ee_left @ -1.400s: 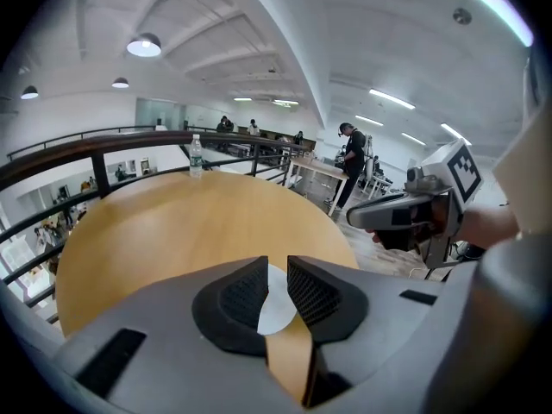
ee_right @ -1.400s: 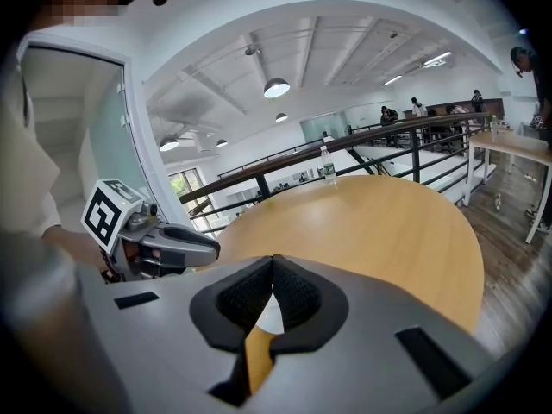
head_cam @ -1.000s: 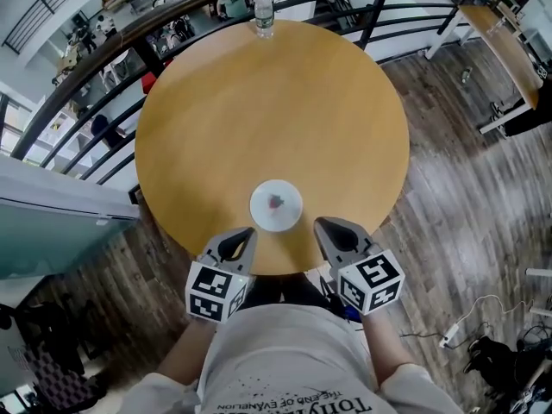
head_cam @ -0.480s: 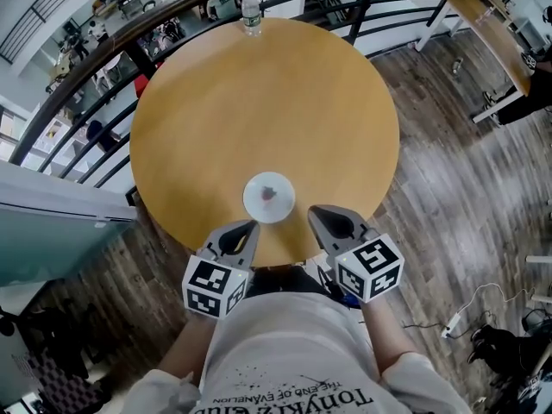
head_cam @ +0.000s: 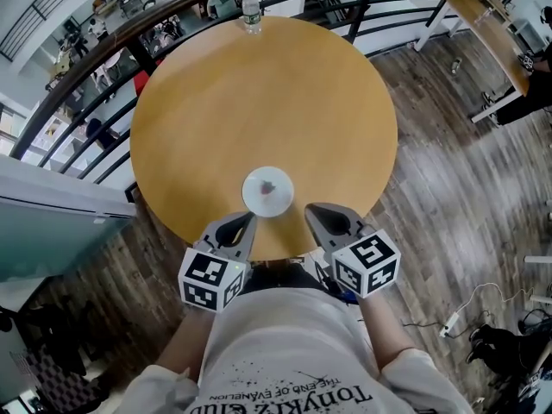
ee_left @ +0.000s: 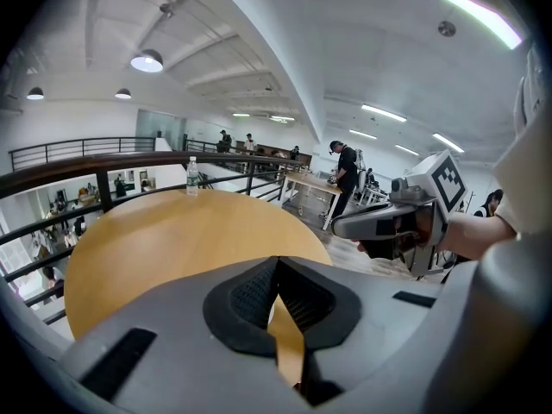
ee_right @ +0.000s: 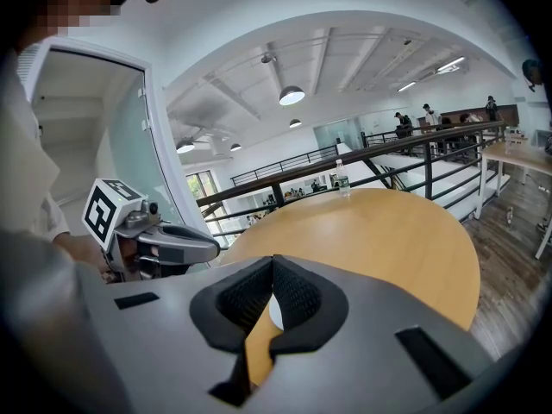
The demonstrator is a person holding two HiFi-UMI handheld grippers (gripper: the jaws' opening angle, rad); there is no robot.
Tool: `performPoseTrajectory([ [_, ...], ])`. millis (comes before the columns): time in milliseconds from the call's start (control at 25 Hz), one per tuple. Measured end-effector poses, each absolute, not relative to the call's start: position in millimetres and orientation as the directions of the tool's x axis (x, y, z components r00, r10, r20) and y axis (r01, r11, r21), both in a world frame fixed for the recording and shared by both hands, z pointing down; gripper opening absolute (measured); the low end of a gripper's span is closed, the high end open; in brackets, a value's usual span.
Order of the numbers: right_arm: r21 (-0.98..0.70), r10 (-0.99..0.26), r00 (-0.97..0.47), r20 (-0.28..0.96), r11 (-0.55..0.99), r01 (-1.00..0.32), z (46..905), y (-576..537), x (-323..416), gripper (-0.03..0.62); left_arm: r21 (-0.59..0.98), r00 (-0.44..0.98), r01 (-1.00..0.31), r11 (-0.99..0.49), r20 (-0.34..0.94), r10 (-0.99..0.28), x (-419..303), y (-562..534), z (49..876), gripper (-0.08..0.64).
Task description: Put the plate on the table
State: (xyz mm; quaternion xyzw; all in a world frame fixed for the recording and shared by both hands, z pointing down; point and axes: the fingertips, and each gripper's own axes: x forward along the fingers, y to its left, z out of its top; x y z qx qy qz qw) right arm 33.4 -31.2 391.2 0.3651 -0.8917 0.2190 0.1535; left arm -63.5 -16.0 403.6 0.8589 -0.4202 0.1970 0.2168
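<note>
A small white plate (head_cam: pixel 267 191) with a reddish mark in its middle lies on the round wooden table (head_cam: pixel 259 93), near the edge closest to me. My left gripper (head_cam: pixel 247 221) is at the table's edge just left of the plate, shut and holding nothing. My right gripper (head_cam: pixel 311 210) is just right of the plate, also shut and holding nothing. Neither touches the plate. In the left gripper view my left gripper's (ee_left: pixel 276 262) pads meet, and the right gripper (ee_left: pixel 345 226) shows beside it. A white sliver of the plate (ee_right: pixel 275 312) shows between the right gripper's (ee_right: pixel 272 262) pads.
A clear water bottle (head_cam: pixel 250 13) stands at the table's far edge, beside a dark railing (head_cam: pixel 103 54) over a lower floor. Wooden flooring (head_cam: pixel 448 171) surrounds the table. Further tables (ee_left: pixel 310 184) and several people stand in the distance.
The head view has shifted a little, so the table and plate sit slightly higher in the picture. Both grippers stay shut beside the plate.
</note>
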Motion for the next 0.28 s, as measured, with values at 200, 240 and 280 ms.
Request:
performPoseTrajectory([
  [200,-0.311,-0.58,-0.669,0.465,0.6,-0.737,413.8,-31.9,35.9,0.02,0.202,0.569,-0.806,-0.556,0.521,-0.636,-63.4,-12.6,403.6,0.025],
  [240,-0.315,-0.578,-0.668,0.469,0.597,-0.738,416.1,-31.0,36.0,0.02,0.201,0.569,-0.806,-0.556,0.52,-0.637,-63.5,-11.6,402.9,0.025],
  [280,-0.318,-0.576,-0.667,0.473,0.594,-0.739,418.2,-30.1,36.0,0.02,0.2,0.569,-0.806,-0.556,0.52,-0.637,-63.7,-10.6,402.1,0.025],
])
